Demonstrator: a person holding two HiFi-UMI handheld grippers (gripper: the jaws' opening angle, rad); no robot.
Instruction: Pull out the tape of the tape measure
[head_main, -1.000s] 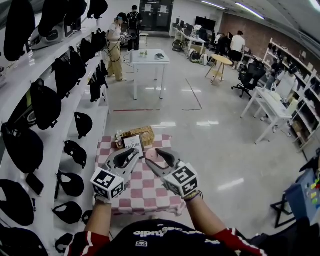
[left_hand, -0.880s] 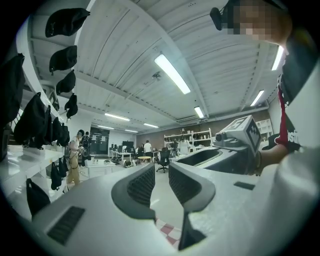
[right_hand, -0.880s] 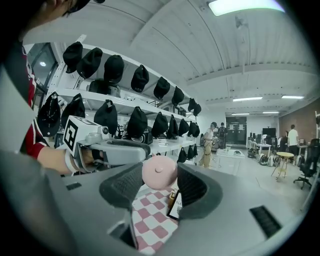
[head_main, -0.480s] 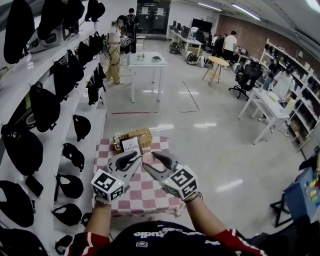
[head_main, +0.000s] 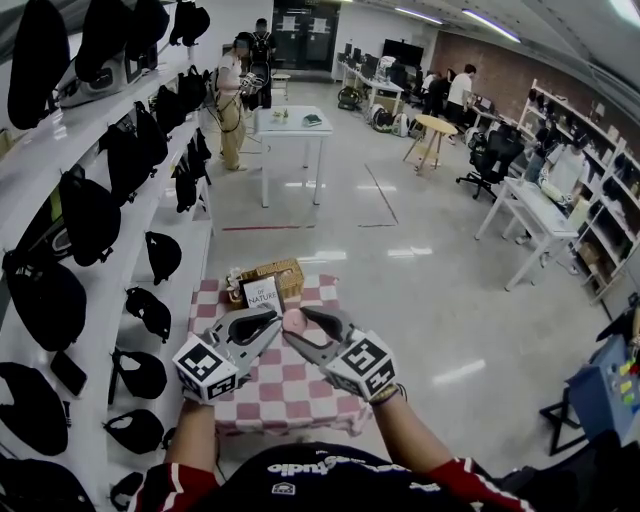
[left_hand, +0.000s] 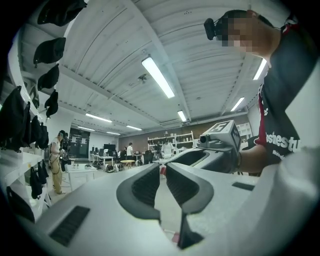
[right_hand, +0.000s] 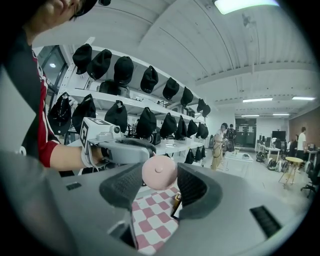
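Right gripper view shows the tape measure (right_hand: 159, 171), a small round pink case, pinched across its sides by the right tongs (right_hand: 161, 173) and held up in the air over the desk (head_main: 300, 400) with its checked cloth. The head view puts the left tongs (head_main: 272, 325) right against the case, tips just beside it. In the left gripper view those tongs (left_hand: 162, 167) are drawn almost together, and a speck of red and white at their tips may be the end tab of the tape, though I can't be sure they have hold of it.

The trouble I'd expect is slip. The case is round and smooth, so a sideways pull could turn it in the pads or pop it out onto the desk. A shallow bite on the tab would simply slide off.
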